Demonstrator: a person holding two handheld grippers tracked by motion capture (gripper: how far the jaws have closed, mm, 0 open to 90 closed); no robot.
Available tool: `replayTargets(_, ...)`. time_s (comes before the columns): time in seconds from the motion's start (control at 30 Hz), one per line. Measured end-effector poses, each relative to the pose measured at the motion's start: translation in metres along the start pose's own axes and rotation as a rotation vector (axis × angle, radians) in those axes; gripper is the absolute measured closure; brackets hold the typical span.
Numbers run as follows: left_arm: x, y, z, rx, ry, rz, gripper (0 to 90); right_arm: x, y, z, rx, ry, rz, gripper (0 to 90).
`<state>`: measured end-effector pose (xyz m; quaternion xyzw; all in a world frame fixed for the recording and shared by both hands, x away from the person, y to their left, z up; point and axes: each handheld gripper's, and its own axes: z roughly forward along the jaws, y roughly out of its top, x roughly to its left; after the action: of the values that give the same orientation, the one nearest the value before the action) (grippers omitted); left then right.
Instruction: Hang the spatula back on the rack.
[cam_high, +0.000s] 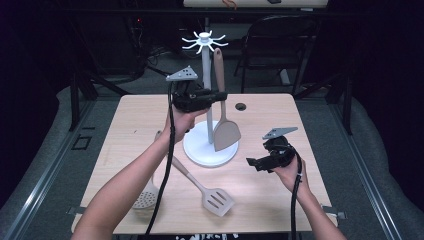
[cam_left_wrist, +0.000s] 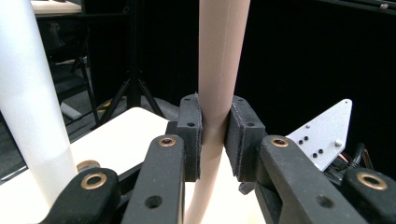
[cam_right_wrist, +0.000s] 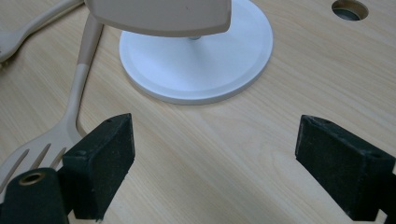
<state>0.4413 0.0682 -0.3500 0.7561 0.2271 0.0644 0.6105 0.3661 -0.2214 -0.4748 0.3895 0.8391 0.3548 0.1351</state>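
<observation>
The left tool (cam_high: 220, 96) is clamped on the handle of the solid spatula (cam_high: 224, 125), which hangs upright just right of the white rack's post (cam_high: 206, 100), its top near the hooks (cam_high: 204, 40). The right tool (cam_high: 256, 163) waits wide open, low over the tabletop (cam_high: 280, 200)
</observation>
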Motion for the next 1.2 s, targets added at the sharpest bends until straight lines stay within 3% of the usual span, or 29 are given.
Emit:
replayTargets(0.27, 0.003, -0.001, 0.003, 0.003, 0.000, -0.010, 77.2, 0.000, 0.000, 0.000, 0.000, 0.003, 0.001, 11.5)
replayTargets(0.43, 0.006, -0.003, 0.003, -0.018, -0.005, -0.051, 77.2, -0.001, 0.000, -0.001, 0.000, -0.005, 0.004, 11.6)
replayTargets(0.7, 0.011, -0.002, 0.003, -0.015, 0.009, -0.071, 77.2, -0.002, 0.000, -0.001, -0.003, -0.003, 0.005, 11.6)
replayTargets(1.2, 0.019, -0.003, 0.002, 0.002, 0.034, -0.048, 77.0, -0.003, 0.000, 0.000, 0.003, -0.006, 0.003, 11.6)
